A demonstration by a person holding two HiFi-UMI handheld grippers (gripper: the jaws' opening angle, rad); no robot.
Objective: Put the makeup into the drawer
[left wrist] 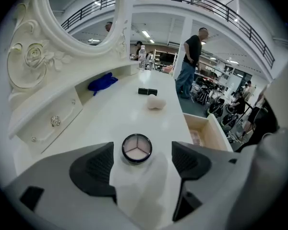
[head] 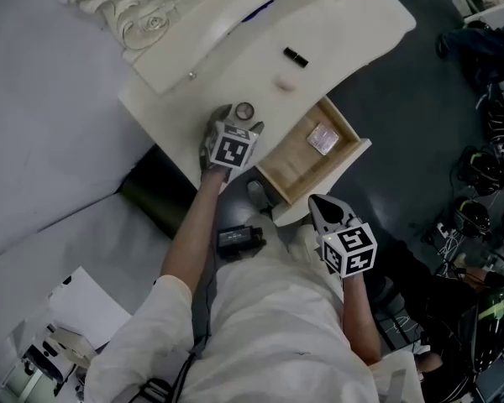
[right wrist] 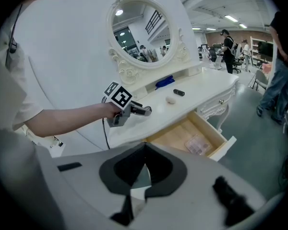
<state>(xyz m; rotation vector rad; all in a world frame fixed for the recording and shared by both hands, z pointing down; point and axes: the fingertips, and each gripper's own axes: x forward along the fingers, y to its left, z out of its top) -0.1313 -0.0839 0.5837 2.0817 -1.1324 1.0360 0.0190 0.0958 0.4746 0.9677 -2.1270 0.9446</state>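
Left gripper (left wrist: 141, 153) hovered over round, dark-rimmed makeup compact (left wrist: 137, 148) on white dressing table (left wrist: 110, 123)
Its jaws gaped wide either side without touching; the right gripper (right wrist: 143, 166), closed and empty, hung near the open wooden drawer (head: 296, 162).

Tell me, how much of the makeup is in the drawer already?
Done: the drawer is open and one eyeshadow palette lies inside. In hand: the left gripper, jaws open, straddles the round compact on the tabletop, not yet gripping it; the right gripper is shut and empty. Left: the compact, the makeup sponge and the black lipstick tube.
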